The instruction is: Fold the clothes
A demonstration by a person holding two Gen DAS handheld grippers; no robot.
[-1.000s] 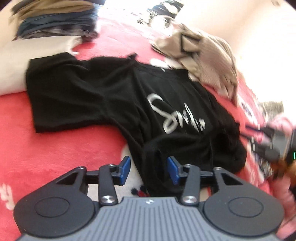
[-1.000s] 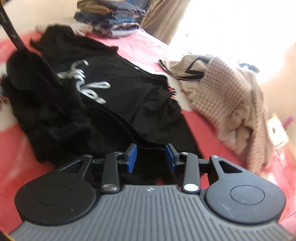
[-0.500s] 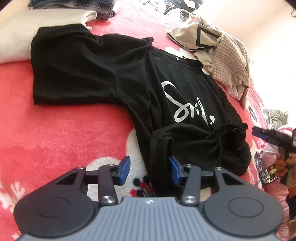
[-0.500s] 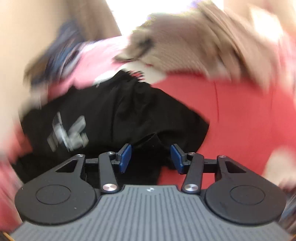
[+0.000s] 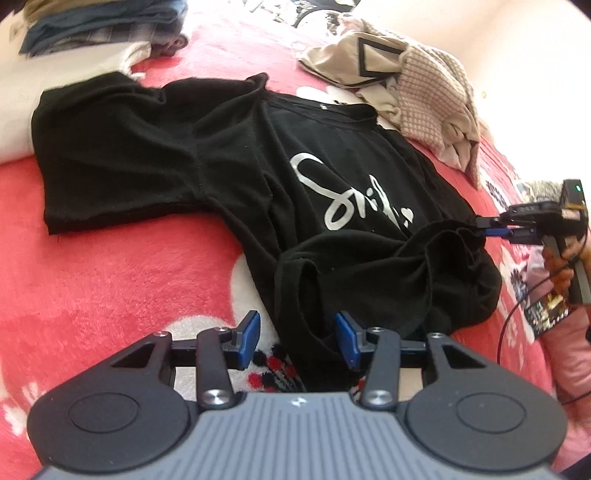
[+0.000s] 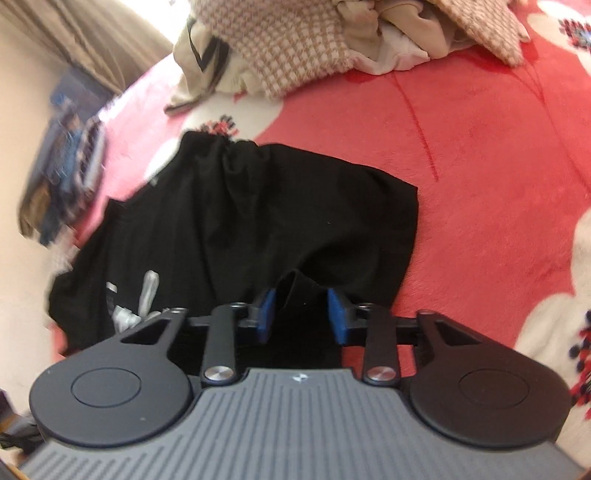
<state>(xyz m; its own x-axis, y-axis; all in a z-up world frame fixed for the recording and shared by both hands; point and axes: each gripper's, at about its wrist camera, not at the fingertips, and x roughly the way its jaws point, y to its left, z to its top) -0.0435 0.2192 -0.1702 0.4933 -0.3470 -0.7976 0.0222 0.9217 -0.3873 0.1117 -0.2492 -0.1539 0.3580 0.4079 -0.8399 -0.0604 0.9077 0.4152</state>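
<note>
A black T-shirt (image 5: 229,158) with white script lies face up on the red blanket (image 5: 110,280), its lower hem bunched toward me. My left gripper (image 5: 298,338) hovers over that hem, jaws apart; a fold of the hem lies between the blue pads, against the right one and clear of the left. In the left wrist view my right gripper (image 5: 480,229) reaches in from the right at the raised hem edge. Seen from its own camera, the right gripper (image 6: 301,314) has a flap of the T-shirt (image 6: 258,206) standing between its pads, and its jaws are closing on it.
A heap of beige and checked clothes (image 5: 413,88) lies beyond the shirt's collar, also in the right wrist view as a checked heap (image 6: 295,40). A folded stack (image 5: 99,26) and a white cushion (image 5: 14,118) sit at the far left. A hand (image 5: 559,266) holds the right gripper.
The right gripper has rolled and swung round to the shirt's hem; its jaws spread, then narrowed around a flap of fabric. The left gripper has hardly moved and its jaws keep the same width.
</note>
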